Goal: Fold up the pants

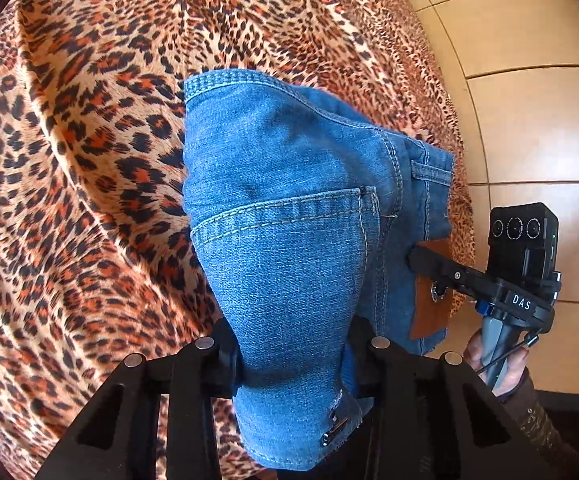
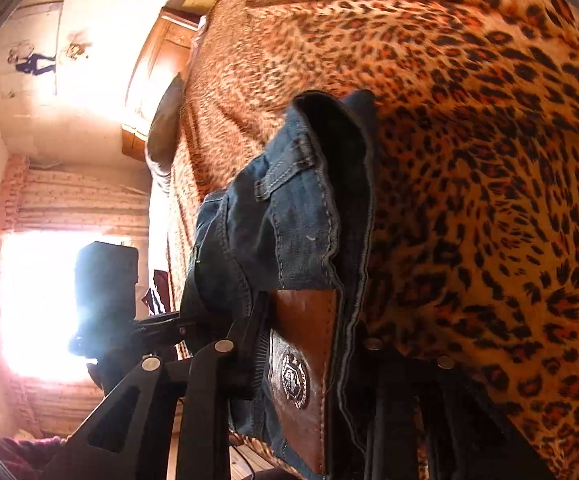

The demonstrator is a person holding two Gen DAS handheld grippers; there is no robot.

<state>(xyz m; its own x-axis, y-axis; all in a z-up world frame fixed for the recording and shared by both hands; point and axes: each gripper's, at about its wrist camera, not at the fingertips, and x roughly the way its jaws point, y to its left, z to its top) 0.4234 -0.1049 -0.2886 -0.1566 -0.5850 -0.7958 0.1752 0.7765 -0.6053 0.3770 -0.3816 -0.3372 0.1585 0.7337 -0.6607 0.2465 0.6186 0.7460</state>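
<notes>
Blue denim pants [image 1: 289, 208] hang folded above a leopard-print bedspread [image 1: 69, 168]. My left gripper [image 1: 293, 360] is shut on the pants near the back pocket, with denim bunched between its jaws. My right gripper [image 1: 421, 258] shows at the right of the left wrist view, shut on the waistband at the brown leather patch [image 1: 429, 308]. In the right wrist view the right gripper [image 2: 309, 356] clamps the patch [image 2: 301, 344] and waistband of the pants [image 2: 289, 216]; the left gripper's body [image 2: 105, 280] is at the left. The pants' lower part is hidden.
The bedspread [image 2: 489, 160] covers the bed under the pants. Wooden wardrobe doors [image 1: 537, 120] stand beside the bed. A bright curtained window [image 2: 37, 300] and a wooden headboard [image 2: 157, 80] are beyond the bed.
</notes>
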